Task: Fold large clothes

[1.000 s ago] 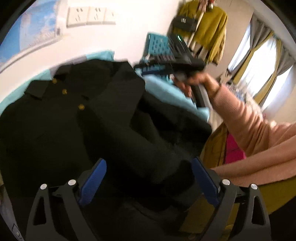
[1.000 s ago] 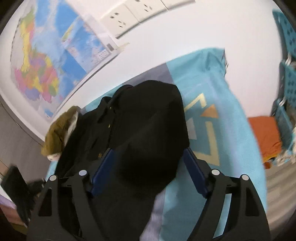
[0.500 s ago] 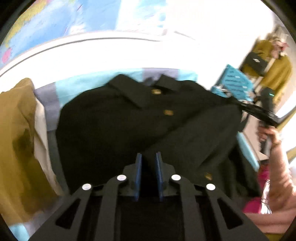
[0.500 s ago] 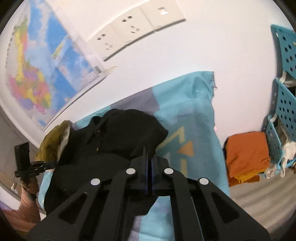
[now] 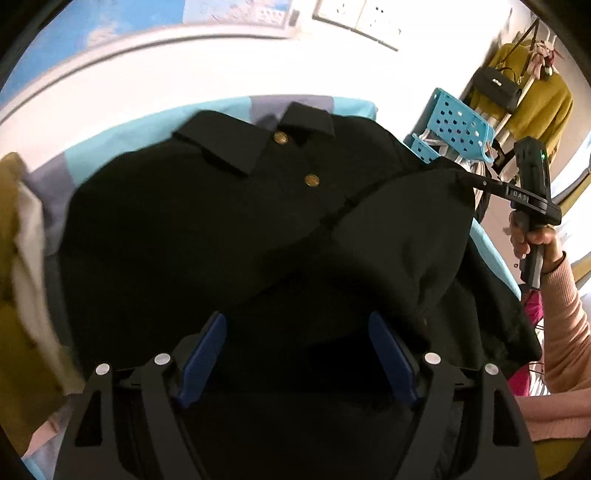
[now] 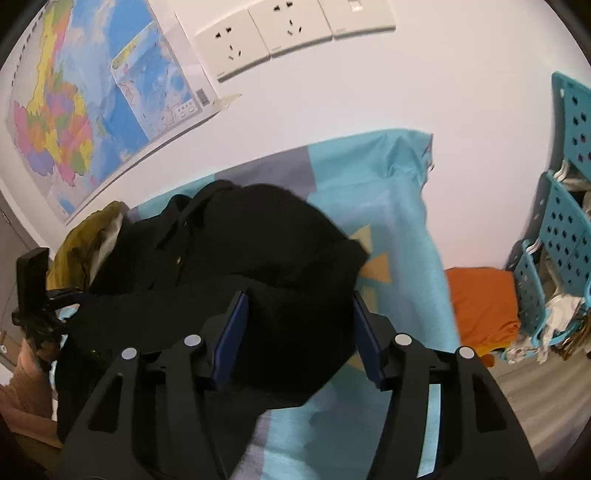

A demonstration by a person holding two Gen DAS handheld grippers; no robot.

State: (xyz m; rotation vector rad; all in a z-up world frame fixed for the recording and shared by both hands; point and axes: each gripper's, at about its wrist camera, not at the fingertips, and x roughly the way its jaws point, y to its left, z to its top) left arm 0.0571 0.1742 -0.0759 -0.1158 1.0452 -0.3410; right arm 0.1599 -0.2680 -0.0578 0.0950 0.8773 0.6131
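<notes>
We look first at the teal and grey bedsheet point(image 6: 399, 206), which runs ahead of and beneath both claws up to the white wall. On it lies the black coat point(image 5: 207, 229), spread ahead of the left gripper point(image 5: 297, 354) with its collar at the far end. Only the left wrist view gives us the coat's front: the collar and two brass buttons point(image 5: 312, 180) straight ahead of the claw, and a sleeve folded across the body toward the right. That view also shows the right gripper point(image 5: 476, 181) from outside, far to the right, its tip at the sleeve's edge. Only the right wrist view shows the world map point(image 6: 74, 110) and wall sockets point(image 6: 280, 33) above, the orange cloth point(image 6: 480, 306) on the floor to the right of the claw, and the teal baskets point(image 6: 565, 236) beyond it.

Both claws stand wide. Black cloth lies between and under the left blue pads point(image 5: 201, 363); whether they touch it we cannot tell. The right gripper point(image 6: 297, 336) hangs likewise spread over a bunched fold of the coat.

Half a second ago both claws were pinched shut on the cloth; now both have let go, and the sleeve lies folded over the coat's front.
</notes>
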